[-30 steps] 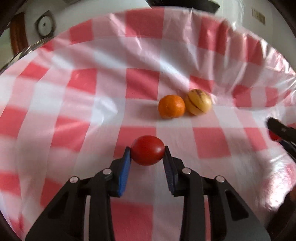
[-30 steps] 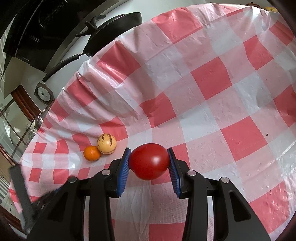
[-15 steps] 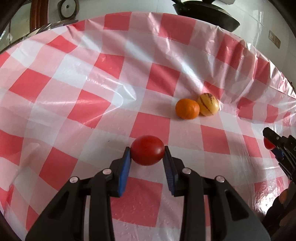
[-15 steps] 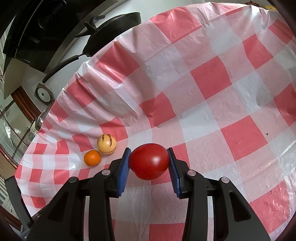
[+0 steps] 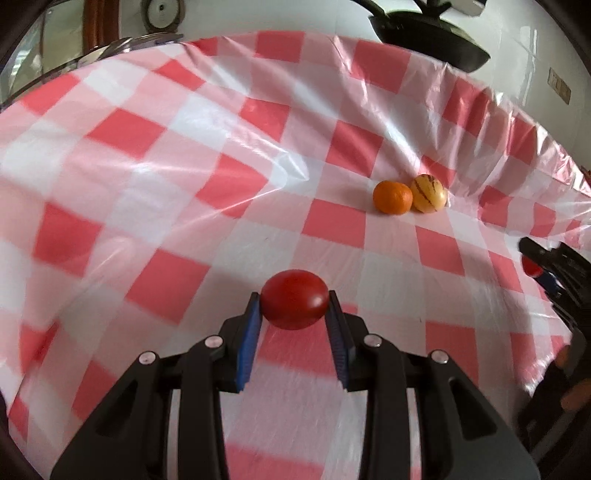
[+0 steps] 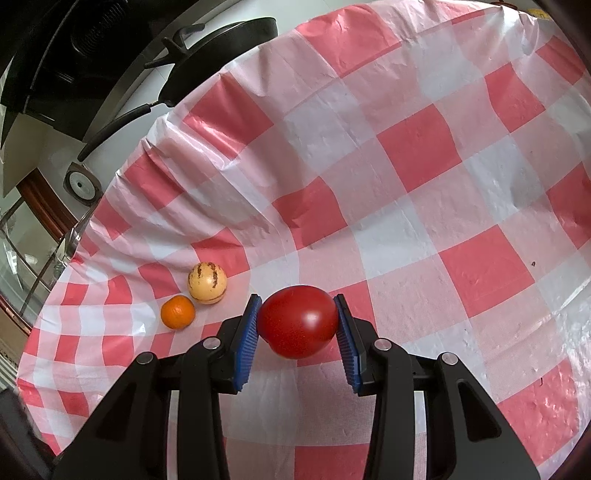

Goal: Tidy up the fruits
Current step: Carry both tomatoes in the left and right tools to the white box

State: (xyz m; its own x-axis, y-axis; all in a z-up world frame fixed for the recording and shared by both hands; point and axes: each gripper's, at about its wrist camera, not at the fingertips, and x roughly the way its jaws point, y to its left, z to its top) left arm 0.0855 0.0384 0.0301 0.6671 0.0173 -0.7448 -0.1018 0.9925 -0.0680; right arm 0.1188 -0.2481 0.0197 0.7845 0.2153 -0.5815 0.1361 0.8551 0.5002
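Note:
My left gripper (image 5: 293,314) is shut on a red tomato (image 5: 294,298), held above the red-and-white checked tablecloth (image 5: 155,192). My right gripper (image 6: 297,325) is shut on a larger red tomato (image 6: 297,320). An orange (image 5: 392,196) and a yellow fruit with dark stripes (image 5: 428,193) lie touching on the cloth, ahead and right of the left gripper. In the right wrist view the orange (image 6: 177,312) and the striped fruit (image 6: 207,282) lie left of the gripper. The right gripper with its tomato shows at the right edge of the left wrist view (image 5: 543,266).
A black pan (image 6: 218,48) stands beyond the far edge of the cloth, also seen in the left wrist view (image 5: 428,33). A dark stove and hood (image 6: 66,44) lie behind it. The cloth's raised, wrinkled edge (image 5: 498,107) runs along the back.
My left gripper has swung left with its tomato, so the orange and striped fruit now sit further right and farther away. The right gripper has stayed nearly still.

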